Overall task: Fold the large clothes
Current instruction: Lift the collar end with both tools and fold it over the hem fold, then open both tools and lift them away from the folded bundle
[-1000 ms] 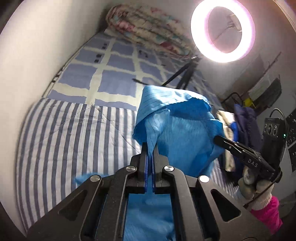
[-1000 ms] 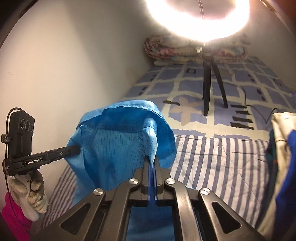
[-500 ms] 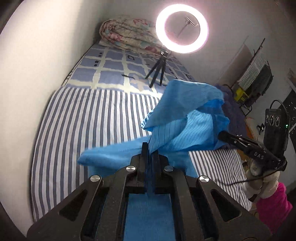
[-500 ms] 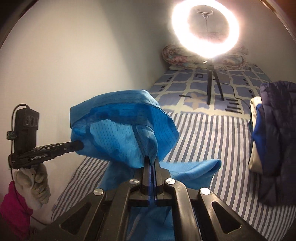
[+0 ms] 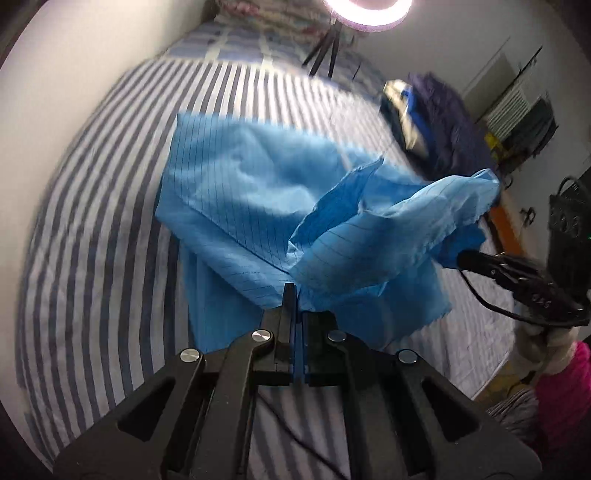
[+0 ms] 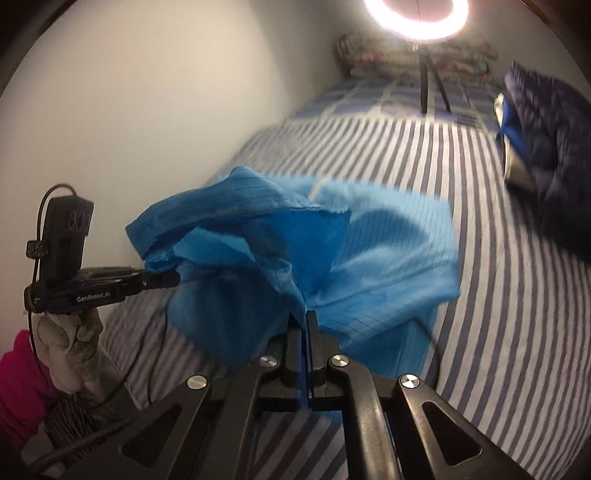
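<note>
Both tools are gripping the same blue garment (image 5: 258,206) over the bed. The left tool (image 5: 295,295) is pinched tight, its two fingers pressed together with a fold of the blue cloth running between them. The right tool (image 6: 304,321) is doing the same, its fingers closed flat on another bunched edge of the cloth.

Most of the garment is lying spread on the striped sheet (image 5: 92,258), its far edge reaching out flat toward the middle of the bed. The near part is lifting off the sheet in a crumpled, billowing ridge that is stretching from one tool to the other.

In the left wrist view, the right tool (image 5: 465,260) is showing at the right edge, its tip buried in the raised cloth, with a gloved hand (image 5: 543,339) under it. In the right wrist view, the left tool (image 6: 173,280) is poking into the cloth from the left side, carried by a gloved hand (image 6: 70,350).

A dark jacket pile (image 6: 546,155) is sitting on the bed well apart from the garment. A glowing ring light (image 6: 415,18) is standing on a tripod at the far end, in front of a rolled quilt (image 6: 388,55).
</note>
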`<state>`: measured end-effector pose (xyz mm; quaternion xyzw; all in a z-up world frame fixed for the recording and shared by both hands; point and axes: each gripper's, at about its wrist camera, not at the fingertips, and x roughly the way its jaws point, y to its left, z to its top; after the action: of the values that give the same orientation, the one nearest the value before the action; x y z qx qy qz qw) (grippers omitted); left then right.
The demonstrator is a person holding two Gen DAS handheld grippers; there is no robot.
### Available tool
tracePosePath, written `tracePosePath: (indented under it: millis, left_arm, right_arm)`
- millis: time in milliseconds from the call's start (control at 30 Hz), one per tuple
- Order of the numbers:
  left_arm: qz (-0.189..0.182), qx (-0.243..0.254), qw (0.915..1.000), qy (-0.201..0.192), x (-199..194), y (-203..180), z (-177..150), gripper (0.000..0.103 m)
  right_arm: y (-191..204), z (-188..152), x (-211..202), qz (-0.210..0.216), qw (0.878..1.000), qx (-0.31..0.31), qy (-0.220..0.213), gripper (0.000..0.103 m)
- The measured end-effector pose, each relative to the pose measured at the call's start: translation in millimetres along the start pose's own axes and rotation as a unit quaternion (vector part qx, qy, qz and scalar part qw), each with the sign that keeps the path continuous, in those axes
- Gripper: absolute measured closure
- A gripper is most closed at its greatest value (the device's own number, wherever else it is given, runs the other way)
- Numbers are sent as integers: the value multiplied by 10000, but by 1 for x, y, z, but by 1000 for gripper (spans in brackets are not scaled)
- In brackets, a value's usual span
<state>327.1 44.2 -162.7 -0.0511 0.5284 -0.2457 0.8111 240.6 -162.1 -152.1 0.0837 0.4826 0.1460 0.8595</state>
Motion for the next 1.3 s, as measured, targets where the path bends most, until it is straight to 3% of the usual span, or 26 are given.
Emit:
tracePosePath:
  millis: [133,300,400,433,500,800,900,1067,1133,1200,1300]
  left_arm:
    - [22,-165,9995,250,19,7,-23,103]
    - [118,34,9994,308,19,-3,-41,103]
    - [62,102,9994,324,3,-8,-47,103]
    - [83,103,9995,291,-7,-8,-51,103]
    - [-18,179,9998,125,-31,-13,-57,103]
    - [-430,241,9957,-789,-171,-45,-94,103]
    - [-714,106,9924,-992,-219,-54,-95,103]
    - [-723,97,9874,-1405,-288,-71,-89,101]
    - [-759,105,9854,-1517,-305,-73,-86,88]
    - [-668,151,9826,-1724,-314,-76,-82,35]
    - [-470,110,9827,-1786,-298,-70,-77,32]
  right_arm:
    - [1,-20,18,-96,9997,-10,215,103]
    - [-4,-30,25,-309,9989,-44,343,102]
    - [-1,-30,4,-252,9994,-71,207,89]
    - [2,-30,-5,-220,9996,-107,126,77]
    - [11,-32,-32,-136,9995,-248,-129,72]
    - [64,-56,-165,355,9939,-432,-951,69]
    - [84,-63,-206,352,9916,-587,-1095,69]
    - [108,-67,-267,283,9878,-741,-1339,69]
    - [112,-66,-281,307,9864,-803,-1402,68]
    - [112,-65,-288,210,9849,-866,-1485,67]
    - [101,-64,-272,150,9869,-707,-1439,63]
